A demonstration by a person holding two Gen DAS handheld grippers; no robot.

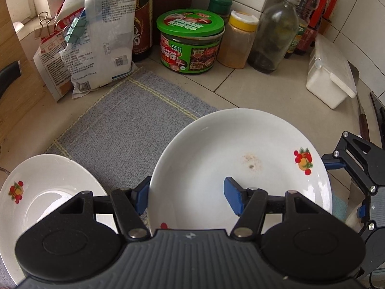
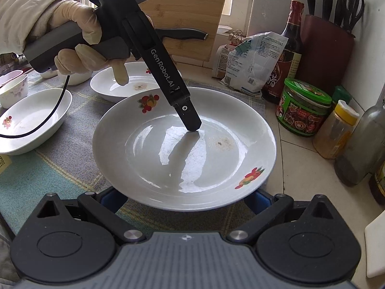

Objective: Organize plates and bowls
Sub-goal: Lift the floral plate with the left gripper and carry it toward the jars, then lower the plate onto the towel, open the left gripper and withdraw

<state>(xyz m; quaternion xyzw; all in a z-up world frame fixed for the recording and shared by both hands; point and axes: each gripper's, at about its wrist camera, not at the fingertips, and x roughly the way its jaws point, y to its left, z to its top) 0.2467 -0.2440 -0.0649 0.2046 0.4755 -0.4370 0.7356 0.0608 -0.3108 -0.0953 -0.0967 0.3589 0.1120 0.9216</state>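
The black left gripper (image 2: 192,126), lettered "GenRobot.AI", slants down from a gloved hand (image 2: 79,45), clamping the white fruit-print plate (image 2: 182,149) above the bench's grey mat (image 1: 125,125); right gripper (image 2: 185,198) state unclear.

A home kitchen: a tiled counter and tiled wall (image 1: 356,19), with sauce bottles (image 2: 290,48), a green-lidded jar (image 1: 191,41) and clipped food bags (image 1: 101,36) across the top of the frame, and a knife block (image 2: 324,53) with scissors at upper right.
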